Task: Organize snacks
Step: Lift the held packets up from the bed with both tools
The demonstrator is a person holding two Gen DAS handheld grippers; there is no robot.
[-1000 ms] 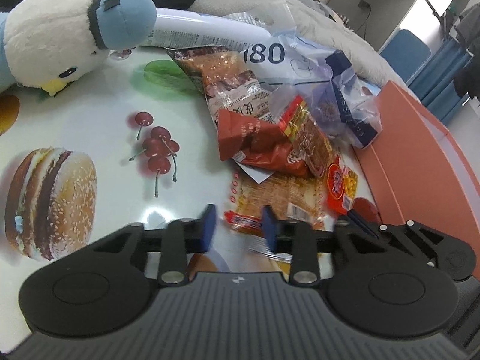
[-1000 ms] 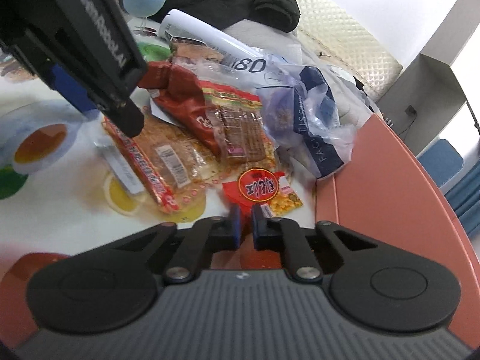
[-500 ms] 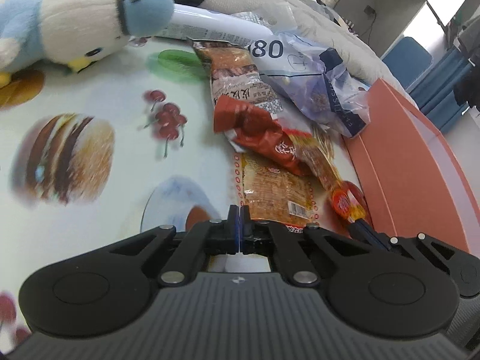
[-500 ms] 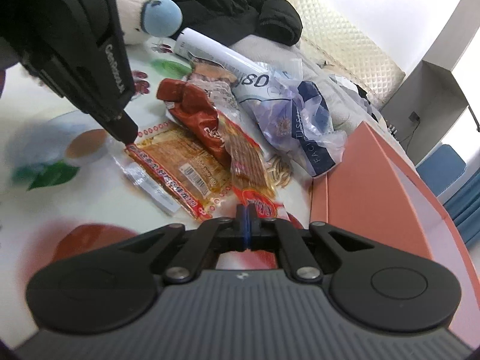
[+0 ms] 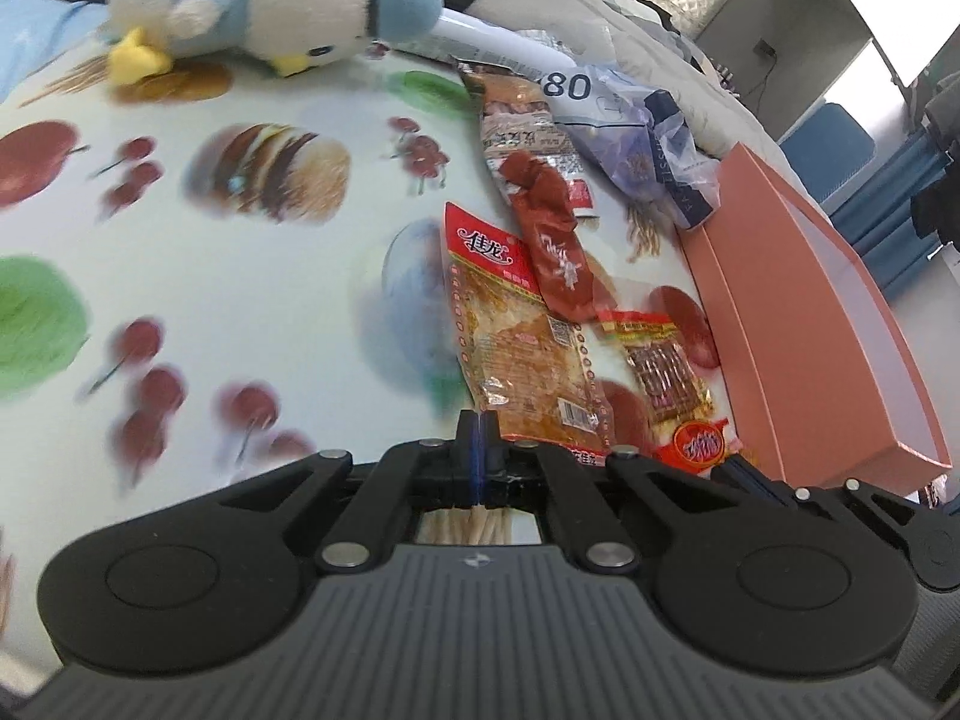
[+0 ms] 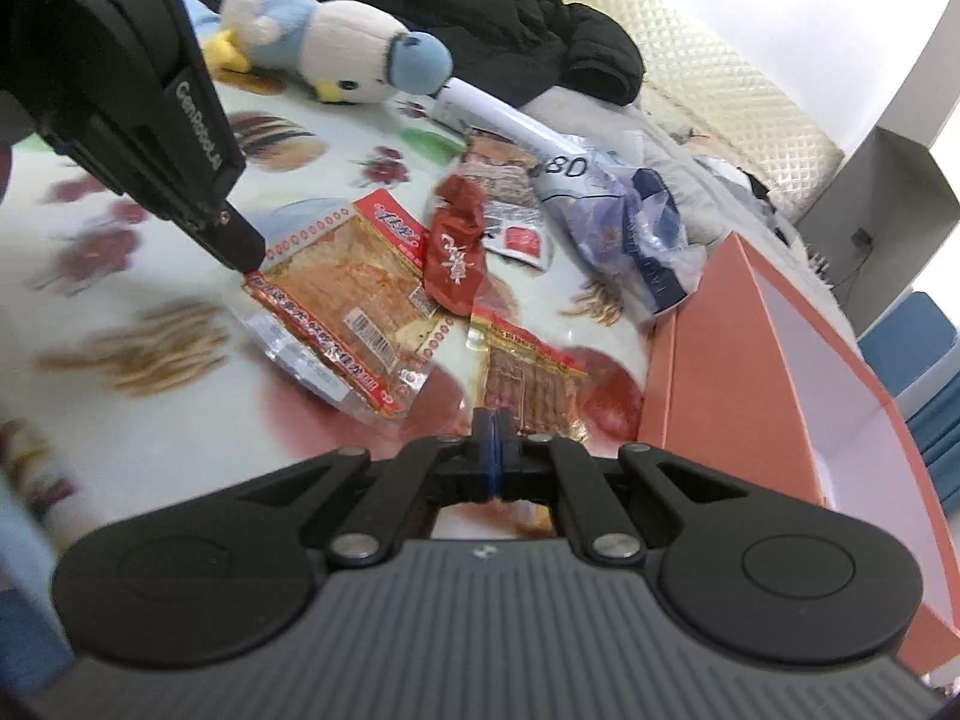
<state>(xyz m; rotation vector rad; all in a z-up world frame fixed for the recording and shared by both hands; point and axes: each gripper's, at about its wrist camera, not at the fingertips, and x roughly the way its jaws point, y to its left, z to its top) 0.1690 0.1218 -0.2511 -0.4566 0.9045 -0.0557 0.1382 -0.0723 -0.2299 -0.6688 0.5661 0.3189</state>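
Note:
Several snack packets lie on the fruit-print tabletop. My left gripper [image 5: 477, 441] is shut on the corner of the big orange packet [image 5: 522, 348]; in the right wrist view its fingertip [image 6: 240, 246] pinches that packet [image 6: 354, 294]. My right gripper [image 6: 493, 435] is shut on the end of the clear packet with brown sticks [image 6: 528, 384], also seen in the left wrist view [image 5: 663, 372]. A dark red packet [image 5: 555, 240] overlaps the orange one. A brown-and-white packet [image 5: 522, 120] lies farther back. The open salmon box [image 5: 840, 324] stands to the right.
A plush penguin [image 5: 270, 6] lies at the table's far edge. A crumpled clear bag with blue print [image 5: 654, 144] and a white tube [image 5: 480, 42] sit behind the snacks. Dark clothing [image 6: 540, 42] is piled beyond.
Both grippers closed from open onto their packets and pulled back toward me, dragging the orange packet and the stick packet out of the pile and spreading the snacks apart.

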